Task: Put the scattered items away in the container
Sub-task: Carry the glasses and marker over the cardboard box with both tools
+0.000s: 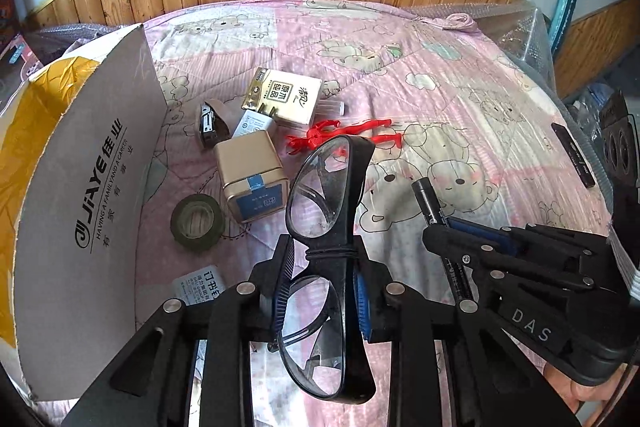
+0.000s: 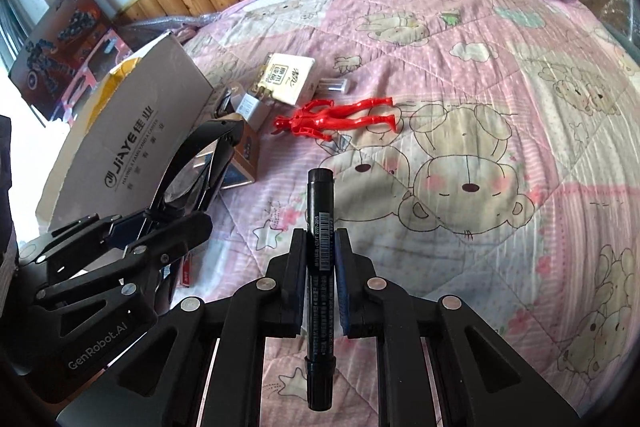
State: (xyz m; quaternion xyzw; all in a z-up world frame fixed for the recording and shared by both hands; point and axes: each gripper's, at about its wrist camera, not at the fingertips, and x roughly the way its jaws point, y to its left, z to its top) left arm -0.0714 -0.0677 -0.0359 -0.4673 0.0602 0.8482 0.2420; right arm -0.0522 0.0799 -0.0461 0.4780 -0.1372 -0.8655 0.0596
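A pink bear-print bed [image 2: 480,107] carries the clutter, with the open cardboard box [image 1: 80,187] standing at its left edge, its inside hidden from both views. The left tool [image 1: 320,267], nearer the box, is clamped on the black safety glasses [image 1: 324,187], their long axis pointing forward along the fingers. The right tool [image 2: 320,267] pinches a black marker [image 2: 320,211] the same way; tin [image 1: 252,179], tape roll [image 1: 196,223] and red figure [image 2: 340,115] lie loose on the bed.

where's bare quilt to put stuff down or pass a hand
Free: the quilt right of the red figure, up to the headboard. Crowded: beside the cardboard box, around the tin, tape roll and tissue pack.
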